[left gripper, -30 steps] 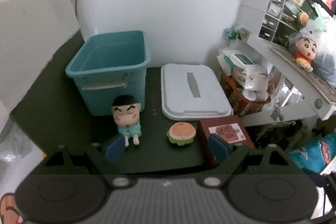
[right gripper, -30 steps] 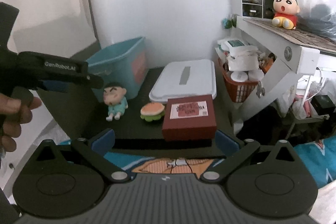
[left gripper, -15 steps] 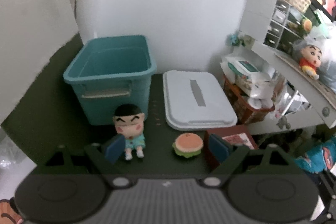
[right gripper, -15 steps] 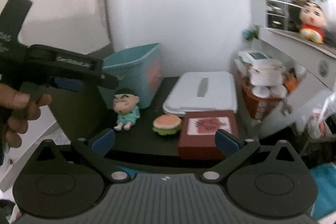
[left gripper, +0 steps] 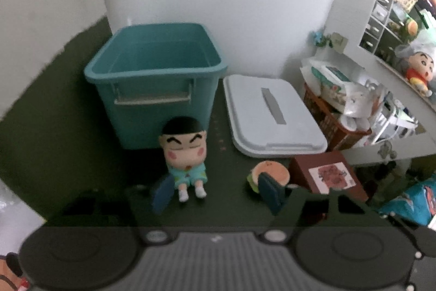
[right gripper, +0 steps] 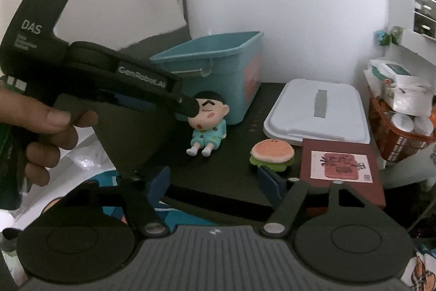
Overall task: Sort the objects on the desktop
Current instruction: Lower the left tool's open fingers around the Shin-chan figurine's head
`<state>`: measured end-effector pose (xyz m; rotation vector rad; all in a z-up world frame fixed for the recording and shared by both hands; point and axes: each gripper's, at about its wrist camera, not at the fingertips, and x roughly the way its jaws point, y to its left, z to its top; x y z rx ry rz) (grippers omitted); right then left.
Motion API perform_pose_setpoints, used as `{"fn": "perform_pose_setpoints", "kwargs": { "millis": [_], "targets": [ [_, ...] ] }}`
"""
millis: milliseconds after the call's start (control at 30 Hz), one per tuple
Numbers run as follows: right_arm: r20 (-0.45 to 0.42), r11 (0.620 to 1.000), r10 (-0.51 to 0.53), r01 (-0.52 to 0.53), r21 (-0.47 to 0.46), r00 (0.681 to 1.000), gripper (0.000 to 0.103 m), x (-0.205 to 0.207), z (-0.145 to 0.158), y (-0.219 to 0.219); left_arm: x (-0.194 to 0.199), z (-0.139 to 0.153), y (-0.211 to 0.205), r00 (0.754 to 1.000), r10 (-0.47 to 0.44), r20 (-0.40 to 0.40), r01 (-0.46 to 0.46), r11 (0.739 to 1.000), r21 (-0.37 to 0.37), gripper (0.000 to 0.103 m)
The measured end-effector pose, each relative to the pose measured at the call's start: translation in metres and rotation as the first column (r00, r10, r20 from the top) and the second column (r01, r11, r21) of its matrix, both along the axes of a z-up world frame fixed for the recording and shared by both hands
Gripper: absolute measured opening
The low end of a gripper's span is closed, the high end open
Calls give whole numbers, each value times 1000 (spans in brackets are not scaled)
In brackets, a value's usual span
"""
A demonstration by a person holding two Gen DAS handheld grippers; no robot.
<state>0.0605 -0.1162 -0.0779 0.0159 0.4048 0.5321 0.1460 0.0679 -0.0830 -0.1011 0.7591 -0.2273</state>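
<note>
Both hand-held grippers (left gripper: 215,194) (right gripper: 215,180) moved closer, jaws closing.

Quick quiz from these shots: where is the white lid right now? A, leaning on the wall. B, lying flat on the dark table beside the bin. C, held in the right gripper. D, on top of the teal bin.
B: the lid lies flat on the table to the right of the open-topped bin, apart from both grippers.
</note>
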Motion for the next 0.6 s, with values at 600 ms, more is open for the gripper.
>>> {"fn": "perform_pose_setpoints", "kwargs": {
  "millis": [600],
  "targets": [
    [-73,999,39,-40,-3,997,34,84,-23,58,39,-30,27,996,58,-67,-62,996,-59,57]
  ]
}}
